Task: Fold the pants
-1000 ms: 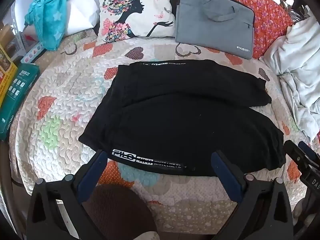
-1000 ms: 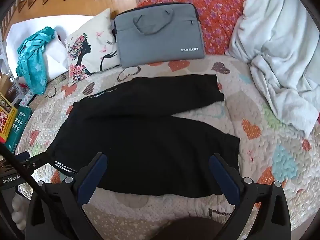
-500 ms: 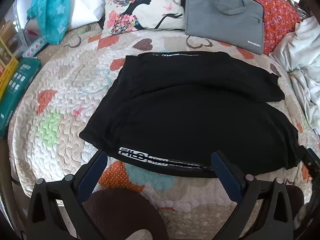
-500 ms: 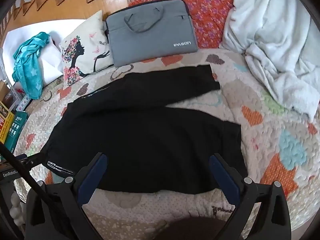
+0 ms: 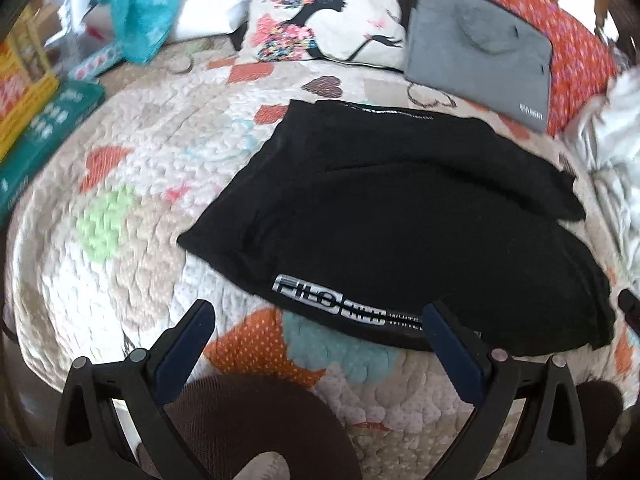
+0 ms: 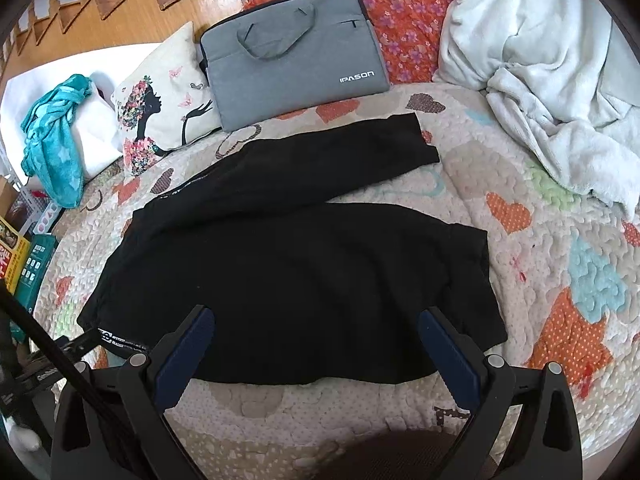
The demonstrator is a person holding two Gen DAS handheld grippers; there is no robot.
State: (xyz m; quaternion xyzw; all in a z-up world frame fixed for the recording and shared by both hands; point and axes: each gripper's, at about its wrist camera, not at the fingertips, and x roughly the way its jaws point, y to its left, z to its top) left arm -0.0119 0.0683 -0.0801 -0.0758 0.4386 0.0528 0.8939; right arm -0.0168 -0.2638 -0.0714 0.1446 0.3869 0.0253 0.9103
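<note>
The black pants lie flat on the heart-patterned quilt, legs spread in a V towards the right, white lettering along the near edge. My left gripper is open and empty, its fingers hovering over the near lettered edge. In the right wrist view the pants fill the middle; my right gripper is open and empty above the near leg. The left gripper's tip shows at the pants' near left corner.
A grey laptop bag and a printed pillow lie beyond the pants. A white blanket is heaped at the right. A teal cloth and boxes sit at the left edge.
Both grippers have moved forward and lower over the pants, so the near edge now sits between the fingers. The pants have not moved. Both grippers stay open.
</note>
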